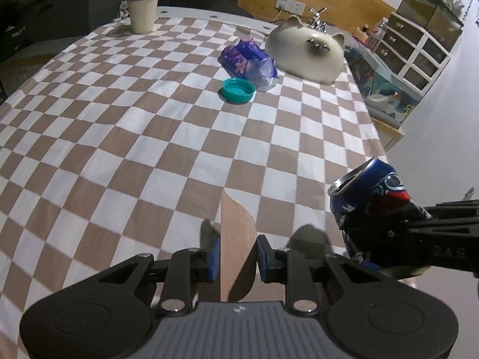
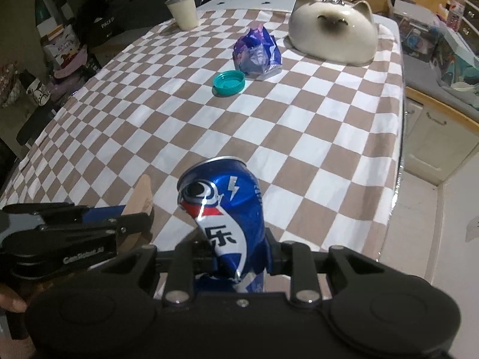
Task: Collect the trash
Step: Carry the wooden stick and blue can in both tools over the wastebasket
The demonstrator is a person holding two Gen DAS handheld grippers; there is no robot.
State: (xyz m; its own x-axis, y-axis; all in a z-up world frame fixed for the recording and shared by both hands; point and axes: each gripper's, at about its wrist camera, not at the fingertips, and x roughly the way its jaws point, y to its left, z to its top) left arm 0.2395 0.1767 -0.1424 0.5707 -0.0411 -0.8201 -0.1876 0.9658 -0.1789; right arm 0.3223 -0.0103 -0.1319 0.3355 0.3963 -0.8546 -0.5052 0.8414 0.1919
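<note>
Right tool [image 2: 239, 257] clamped on dented can [image 2: 224, 209], above near edge of tabletop [image 2: 344, 137]; left tool [image 1: 238, 254] narrowly parted, gripping flat wooden stick [image 1: 236, 239]. Keep both grips firm; lid [image 2: 229, 82] and wrapper [image 2: 257, 51] remain mid-tabletop

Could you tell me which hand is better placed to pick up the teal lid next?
Neither is free. The right tongs are shut on the crushed blue can, and the left tongs grip a flat tan piece. The teal lid lies on the left tongs' line, so left, probably, after unloading.
</note>
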